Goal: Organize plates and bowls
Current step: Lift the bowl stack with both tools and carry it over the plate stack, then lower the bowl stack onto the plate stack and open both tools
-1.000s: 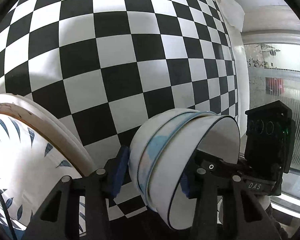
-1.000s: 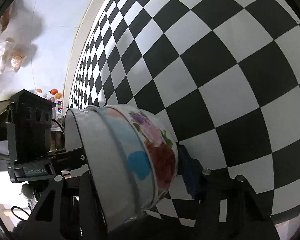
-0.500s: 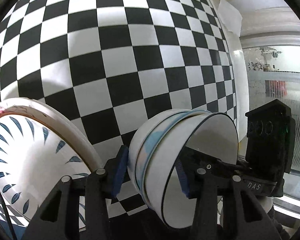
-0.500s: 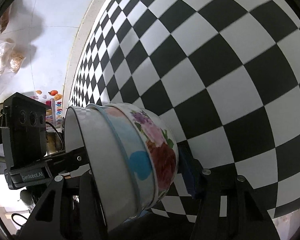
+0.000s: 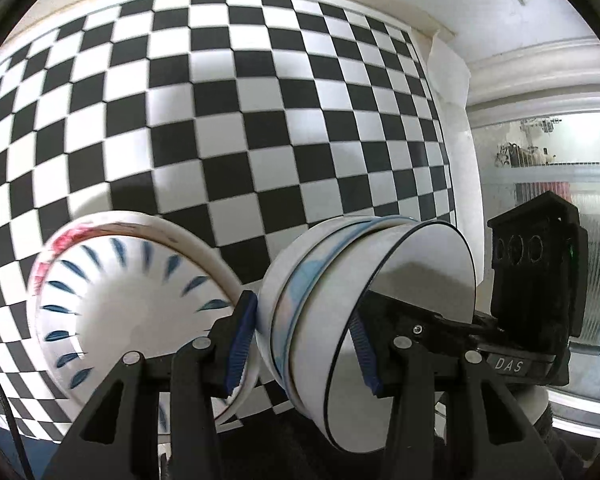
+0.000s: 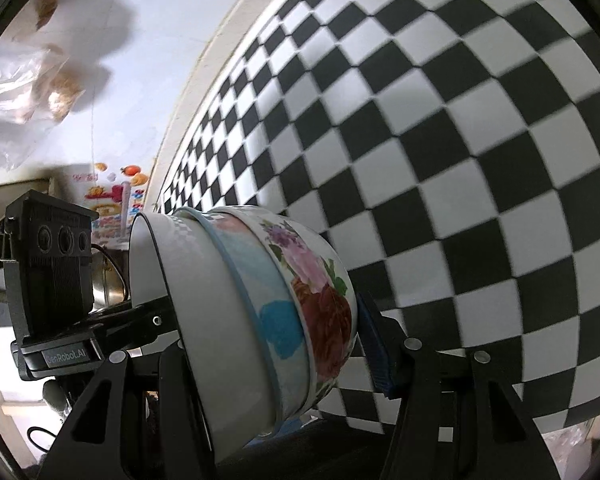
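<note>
Only the left wrist view shows the plates (image 5: pixel 140 312); bowls (image 6: pixel 260 312) fill both.

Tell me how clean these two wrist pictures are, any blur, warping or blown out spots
Left wrist view: the leaf-pattern plate is smeared by motion blur, the checkered cloth bulges from fisheye warping, and the frosted window on the right is bright and hazy. Right wrist view: the stacked bowls are fairly sharp, the checks at the far right edge streak, and the lower left corner is blown out white.
</note>
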`<state>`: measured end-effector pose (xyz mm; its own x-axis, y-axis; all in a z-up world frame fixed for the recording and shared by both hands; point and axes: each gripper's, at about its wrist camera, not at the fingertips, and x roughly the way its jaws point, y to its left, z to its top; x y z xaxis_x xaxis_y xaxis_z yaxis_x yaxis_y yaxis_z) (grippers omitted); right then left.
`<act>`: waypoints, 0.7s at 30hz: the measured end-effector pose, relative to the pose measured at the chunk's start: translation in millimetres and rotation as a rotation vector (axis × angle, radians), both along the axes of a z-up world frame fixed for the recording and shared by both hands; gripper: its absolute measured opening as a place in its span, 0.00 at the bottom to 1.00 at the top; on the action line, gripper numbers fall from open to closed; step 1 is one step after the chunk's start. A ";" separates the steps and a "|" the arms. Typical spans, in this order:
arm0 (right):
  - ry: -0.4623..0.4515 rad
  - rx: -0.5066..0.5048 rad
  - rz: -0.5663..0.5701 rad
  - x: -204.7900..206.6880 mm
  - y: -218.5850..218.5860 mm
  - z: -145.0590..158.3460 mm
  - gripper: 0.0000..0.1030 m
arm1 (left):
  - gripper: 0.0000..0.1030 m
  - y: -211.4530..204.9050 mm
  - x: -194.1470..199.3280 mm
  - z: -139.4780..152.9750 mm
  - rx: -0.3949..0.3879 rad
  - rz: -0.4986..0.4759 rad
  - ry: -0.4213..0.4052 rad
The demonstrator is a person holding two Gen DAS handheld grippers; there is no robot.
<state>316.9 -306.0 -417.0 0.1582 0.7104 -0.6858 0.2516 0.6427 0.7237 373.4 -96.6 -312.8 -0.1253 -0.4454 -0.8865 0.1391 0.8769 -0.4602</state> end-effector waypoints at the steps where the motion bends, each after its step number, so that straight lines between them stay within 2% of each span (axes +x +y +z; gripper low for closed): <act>1: -0.005 0.001 0.012 2.8 5.6 3.7 0.57 | 0.41 4.5 -0.2 2.3 0.001 0.008 -0.004; 11: -0.046 0.005 0.144 28.2 73.1 30.0 0.57 | 0.41 62.7 -9.1 20.8 0.018 0.112 -0.043; 21: -0.029 0.004 0.268 35.8 126.7 24.7 0.57 | 0.41 110.4 -23.8 7.3 0.033 0.204 -0.014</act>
